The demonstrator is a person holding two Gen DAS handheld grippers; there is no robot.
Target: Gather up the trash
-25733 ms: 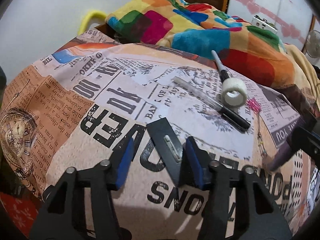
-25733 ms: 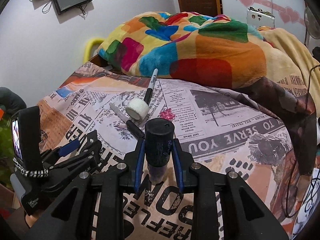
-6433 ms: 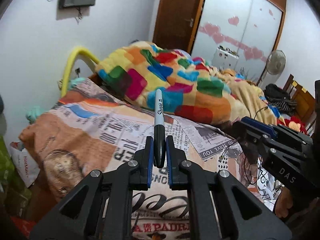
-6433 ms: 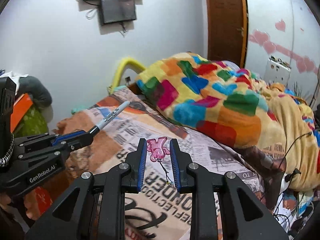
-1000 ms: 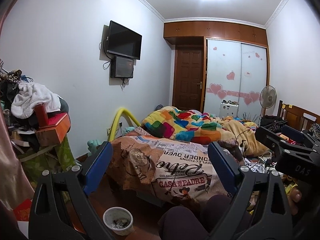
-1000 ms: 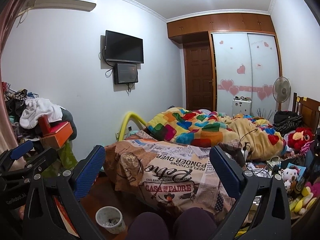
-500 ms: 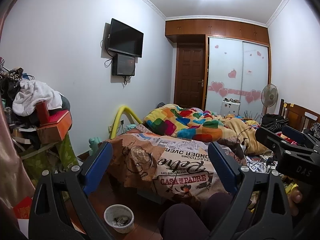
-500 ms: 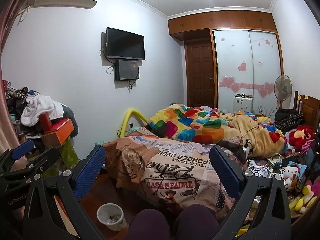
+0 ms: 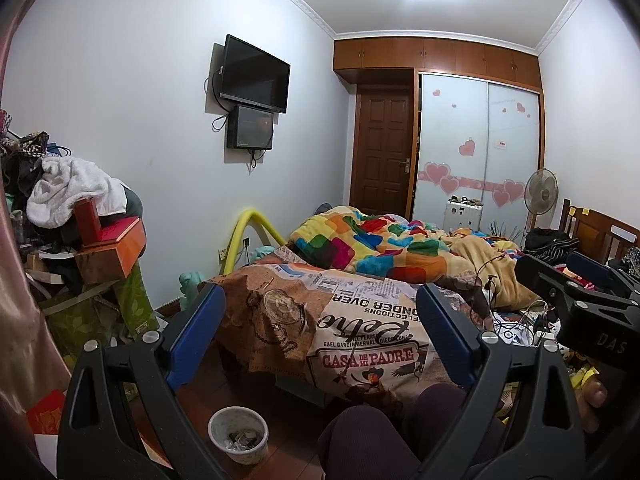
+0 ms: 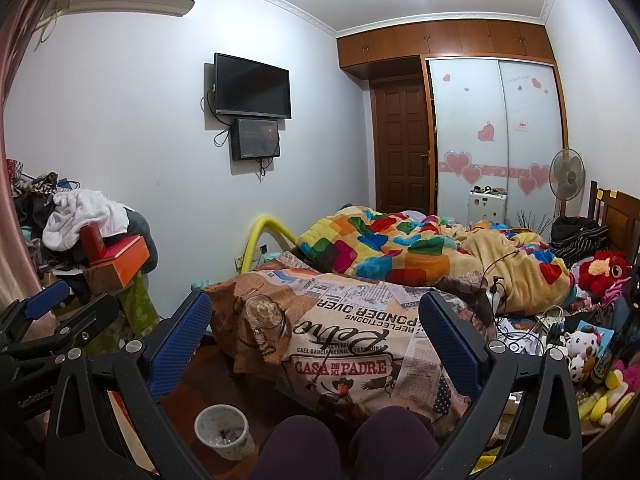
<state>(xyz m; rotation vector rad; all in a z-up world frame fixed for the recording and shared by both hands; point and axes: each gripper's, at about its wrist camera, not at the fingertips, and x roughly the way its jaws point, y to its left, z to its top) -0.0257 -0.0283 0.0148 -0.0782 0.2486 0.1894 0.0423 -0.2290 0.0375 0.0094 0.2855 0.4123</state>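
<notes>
On the dark wooden floor just in front of the person's knees (image 10: 348, 444), a small white cup (image 9: 238, 434) is standing upright, serving as the trash holder. Its rim is looking worn and speckled, and bits of crumpled scrap are lying in the bottom; what the bits are is too small to tell. In the right wrist view the same cup is sitting low and left of the knees, between them and the left finger of that tool.

The left gripper (image 9: 320, 336) is hovering above the floor with its blue-padded fingers (image 9: 196, 336) spread wide, holding nothing and touching nothing. The right gripper (image 10: 316, 340) is likewise gaping fully, its blue pads (image 10: 450, 346) well apart and empty. Each tool is showing at the edge of the other's view: the right one is poking in from the right side of the left wrist view, with a thumb under it, and the left one is poking in from the left of the right wrist view.

Beyond the cup, a bed (image 9: 360, 344) is wearing a newspaper-print cover. Farther back a patchwork blanket (image 10: 384, 248) is lying heaped on it. To the left a pile of clothes and boxes (image 9: 80, 224) is leaning against the wall. On the far wall a television (image 10: 252, 86) is hanging, and a brown door (image 9: 386, 152) is standing shut beside a wardrobe with heart stickers (image 10: 492, 132).
</notes>
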